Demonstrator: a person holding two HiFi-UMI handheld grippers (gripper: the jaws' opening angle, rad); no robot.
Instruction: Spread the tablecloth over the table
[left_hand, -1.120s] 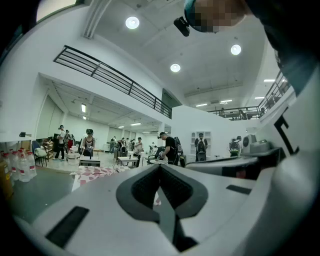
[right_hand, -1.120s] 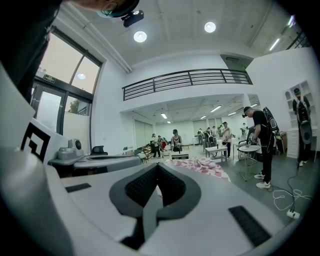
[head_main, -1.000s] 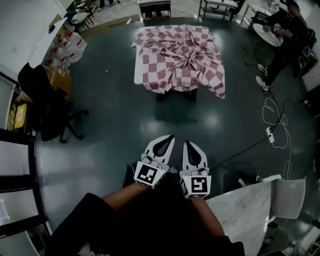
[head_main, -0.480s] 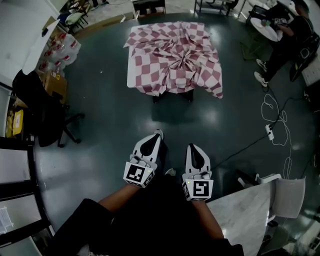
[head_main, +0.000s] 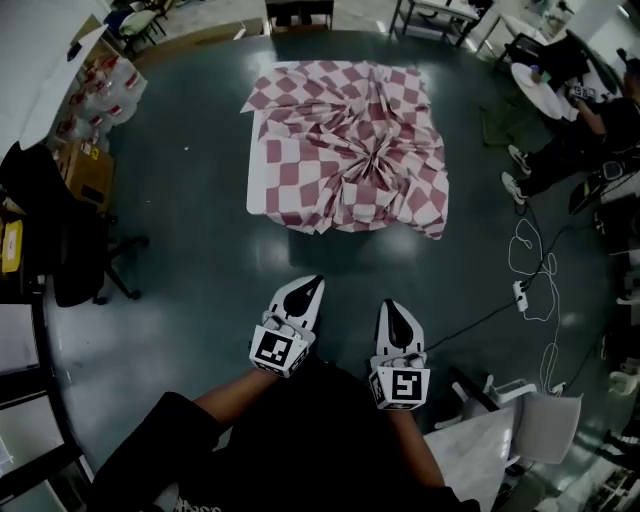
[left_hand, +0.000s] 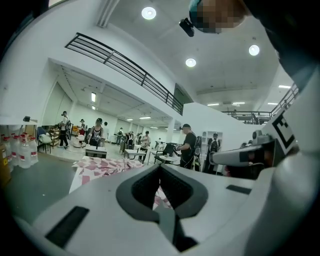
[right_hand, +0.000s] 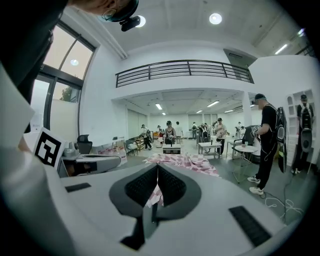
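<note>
While both tools wait low in the head view, the tablecloth (head_main: 345, 150) lies well ahead of them on the desk (head_main: 256, 180), across dark floor (head_main: 200, 270).

Tablecloth: red-and-white check, crumpled, with creases radiating from a bunched knot right of centre. The outline is roughly square with no clear long axis, and the edges run about parallel to the desk's. The near right corner droops over the desk edge. A bare white strip of desk shows along the left side.

Left tool (head_main: 308, 284): jaws together, nothing between them, tip aimed at the tablecloth.

Right tool (head_main: 393, 306): jaws together, empty, aimed likewise, near the left tool.
</note>
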